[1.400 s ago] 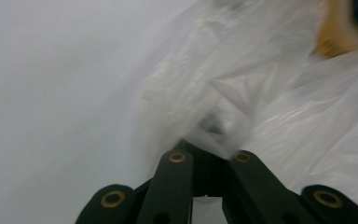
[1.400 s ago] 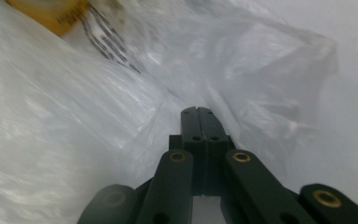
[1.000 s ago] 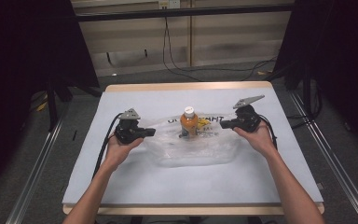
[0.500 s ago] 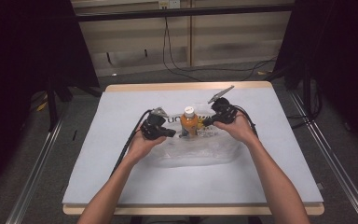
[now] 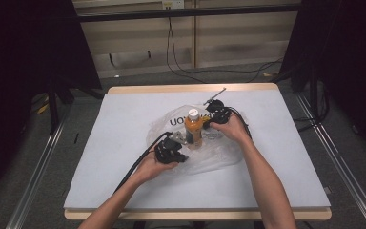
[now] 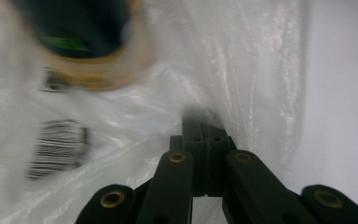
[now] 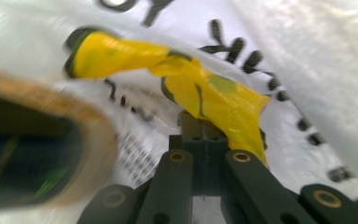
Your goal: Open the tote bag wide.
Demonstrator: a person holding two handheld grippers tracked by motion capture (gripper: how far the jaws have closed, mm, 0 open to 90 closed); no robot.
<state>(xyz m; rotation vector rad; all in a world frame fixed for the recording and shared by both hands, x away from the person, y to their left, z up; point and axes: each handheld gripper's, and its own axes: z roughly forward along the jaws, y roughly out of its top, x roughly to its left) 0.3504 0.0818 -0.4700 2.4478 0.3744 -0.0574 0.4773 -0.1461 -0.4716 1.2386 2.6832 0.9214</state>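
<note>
An orange drink bottle [image 5: 194,129] with a white cap stands upright on a clear plastic bag [image 5: 169,123] printed with black letters, mid-table. My left gripper [image 5: 181,155] is at the bag's near edge, just left of the bottle. In the left gripper view it [image 6: 204,126] is shut, its tip pinching a fold of the bag [image 6: 242,70], with the blurred bottle [image 6: 98,70] above it. My right gripper [image 5: 206,125] is beside the bottle's right. The right gripper view has it [image 7: 200,123] shut on the bag where a yellow strip [image 7: 200,88] lies; the bottle [image 7: 37,158] looms left.
The white table top [image 5: 100,162] is bare around the bag. A barcode patch [image 6: 58,149] lies on the bag near the left gripper. Cables [image 5: 133,167] trail from both grippers toward the forearms. Dark curtains and floor cables surround the table.
Both grippers came in from the bag's sides to the bottle. The left one has dropped to the bag's near edge. The bag is now bunched up around the bottle.
</note>
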